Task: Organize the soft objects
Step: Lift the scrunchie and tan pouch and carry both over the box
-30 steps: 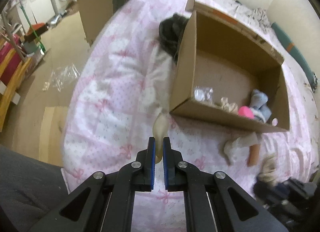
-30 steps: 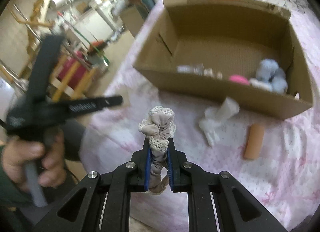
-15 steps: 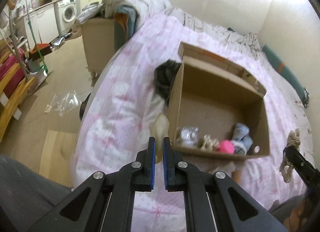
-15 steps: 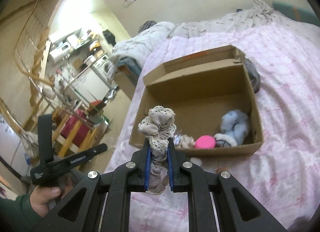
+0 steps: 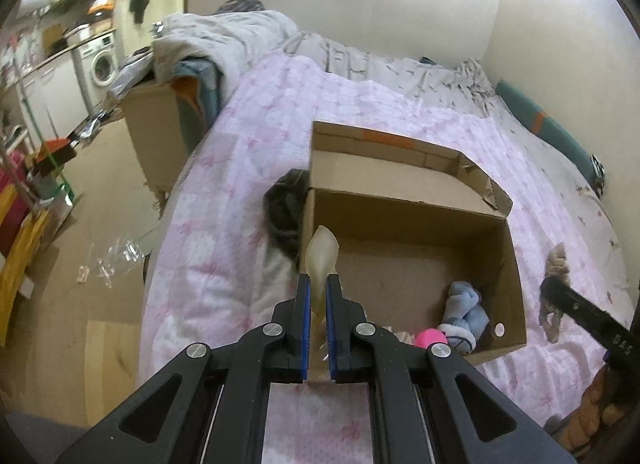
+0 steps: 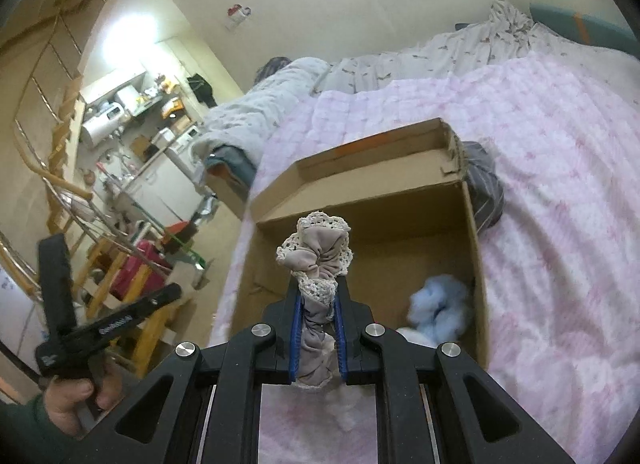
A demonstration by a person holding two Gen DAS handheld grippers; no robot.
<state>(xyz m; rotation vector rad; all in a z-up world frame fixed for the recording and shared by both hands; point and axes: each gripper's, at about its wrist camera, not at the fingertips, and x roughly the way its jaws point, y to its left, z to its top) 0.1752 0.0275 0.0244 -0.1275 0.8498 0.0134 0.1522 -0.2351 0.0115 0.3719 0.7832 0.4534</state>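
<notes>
Left hand-held gripper (image 5: 319,296): jaws clenched on a thin, pale yellowish translucent soft piece (image 5: 321,260), which stands up between the blue pads (image 5: 305,328) and rises above the fingertips. Seen from this wrist, the piece overlaps the near left corner of an open cardboard box (image 5: 404,223) that sits on a bed with a pink patterned quilt (image 5: 224,223).

Right hand-held gripper (image 6: 319,304): jaws grasping a beige fabric scrunchie with lace trim (image 6: 316,256); the bunched upper part stands above the fingertips, the rest hangs down between the pads. In the right wrist view the scrunchie lies in front of the box's open interior (image 6: 360,232).

Box contents: a light blue plush item (image 5: 464,312) in the near right corner, with a bright pink object (image 5: 430,338) just beside it; in the right wrist view the blue item (image 6: 438,310) appears blurred. A dark grey garment (image 5: 286,211) lies on the quilt touching the box's outer left wall.

Each gripper shows in the other's view: the right one, with the scrunchie, at the right edge of the left wrist view (image 5: 560,288); the left one, held by a hand (image 6: 76,396) with a dark green sleeve, at the lower left of the right wrist view (image 6: 100,324).

Beyond the bed: a heaped grey blanket (image 5: 224,35), a washing machine (image 5: 102,59), and clear plastic wrap (image 5: 114,256) on the floor.
</notes>
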